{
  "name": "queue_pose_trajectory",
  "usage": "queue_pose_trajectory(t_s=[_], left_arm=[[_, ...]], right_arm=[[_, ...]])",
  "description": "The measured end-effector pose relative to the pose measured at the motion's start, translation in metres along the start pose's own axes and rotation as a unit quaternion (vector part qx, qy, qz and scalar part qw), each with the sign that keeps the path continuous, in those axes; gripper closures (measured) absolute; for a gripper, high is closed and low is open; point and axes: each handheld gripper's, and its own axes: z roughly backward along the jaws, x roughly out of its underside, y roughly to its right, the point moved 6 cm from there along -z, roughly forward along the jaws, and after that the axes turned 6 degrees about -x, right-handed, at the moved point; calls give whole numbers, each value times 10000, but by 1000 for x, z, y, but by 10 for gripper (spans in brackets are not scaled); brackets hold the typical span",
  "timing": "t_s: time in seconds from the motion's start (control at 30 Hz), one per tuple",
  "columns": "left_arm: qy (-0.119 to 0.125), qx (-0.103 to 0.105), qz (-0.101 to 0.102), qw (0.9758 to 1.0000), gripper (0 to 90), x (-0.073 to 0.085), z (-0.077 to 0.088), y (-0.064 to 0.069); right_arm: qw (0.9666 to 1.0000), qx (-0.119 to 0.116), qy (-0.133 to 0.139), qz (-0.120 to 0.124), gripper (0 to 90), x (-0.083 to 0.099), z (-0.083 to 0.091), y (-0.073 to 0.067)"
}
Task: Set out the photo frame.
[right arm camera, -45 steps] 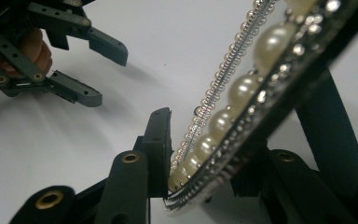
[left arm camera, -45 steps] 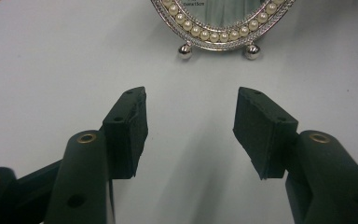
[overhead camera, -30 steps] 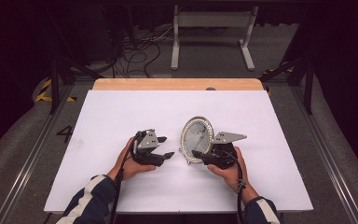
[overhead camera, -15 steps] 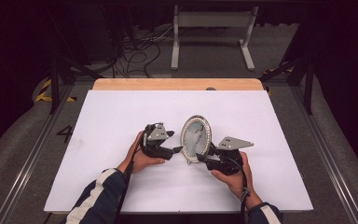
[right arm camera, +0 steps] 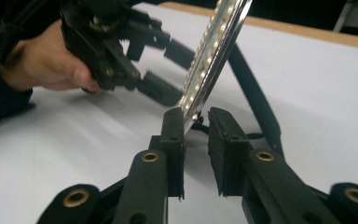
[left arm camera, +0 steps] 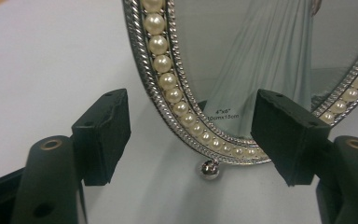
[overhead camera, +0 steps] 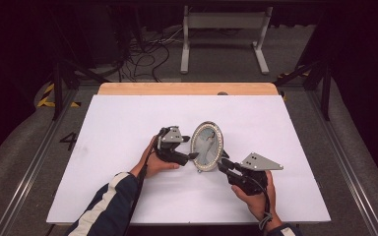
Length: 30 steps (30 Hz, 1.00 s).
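Oval frame [overhead camera: 207, 146] stands near middle of table [overhead camera: 128, 123], tilted back on black rear strut [right arm camera: 254, 95], well clear of all edges. Pearl-and-silver rim; ball foot [left arm camera: 209, 169] on sheet.

Left gripper [overhead camera: 189, 156] at frame's left rim: jaws spread, just been opening, lower rim between pads, untouched.

Right gripper [overhead camera: 225, 166] at frame's lower right edge: jaws just been closing, rim between them; left pad touches rim, right pad apart.

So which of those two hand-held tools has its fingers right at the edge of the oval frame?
The right gripper: its narrowly parted fingers straddle the pearl-trimmed frame at its rim. The left gripper has fingers spread wide, clear of it.
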Motion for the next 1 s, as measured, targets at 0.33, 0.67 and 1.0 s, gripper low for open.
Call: queue_pose_trajectory(t_s=[0.33,0.67,1.0], left_arm=[[-27,351,24,9994,270,0,-4,7],[-51,342,97,9994,356,2,-1,4],[-87,419,95,9990,409,6,8,1]], right_arm=[[9999,17,93,-133,806,-3,-3,2],[9999,-33,85,-114,840,-3,-5,0],[9998,51,45,-187,833,-2,-6,6]])
